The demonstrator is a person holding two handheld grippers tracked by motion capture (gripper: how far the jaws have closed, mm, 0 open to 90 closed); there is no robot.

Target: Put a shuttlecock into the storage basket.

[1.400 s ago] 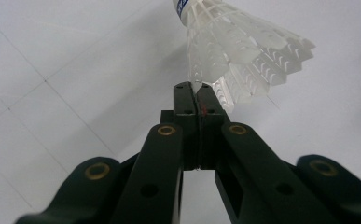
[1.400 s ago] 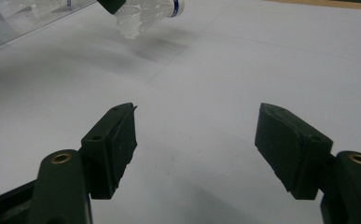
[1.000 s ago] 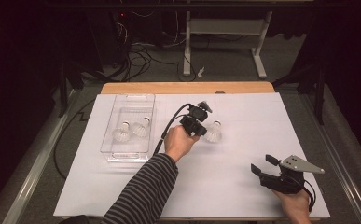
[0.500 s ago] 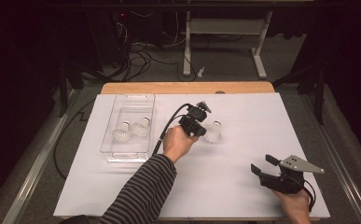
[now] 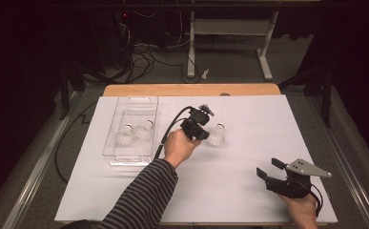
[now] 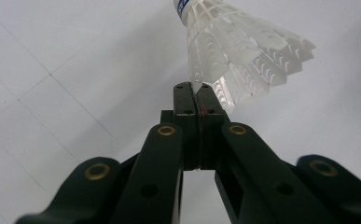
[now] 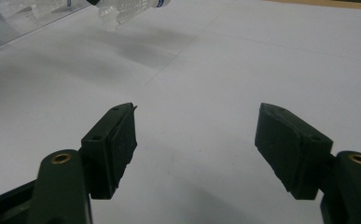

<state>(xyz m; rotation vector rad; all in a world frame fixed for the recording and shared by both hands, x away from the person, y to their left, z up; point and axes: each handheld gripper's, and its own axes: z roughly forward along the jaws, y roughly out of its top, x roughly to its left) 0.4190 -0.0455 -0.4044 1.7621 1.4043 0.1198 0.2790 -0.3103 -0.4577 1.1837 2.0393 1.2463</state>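
Two shuttlecocks lie in the clear tray; left gripper pinches a third shuttlecock by its skirt edge; right gripper gapes wide over bare table.

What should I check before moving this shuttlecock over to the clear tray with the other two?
1. Left gripper shut on shuttlecock feather edge: ok.
2. Grip firm enough to carry: cannot tell, only a thin edge is pinched.
3. Clear tray has free room beside two shuttlecocks: ok.
4. Right gripper open, parked away from path: ok.
5. White table cover between gripper and tray unobstructed: ok.
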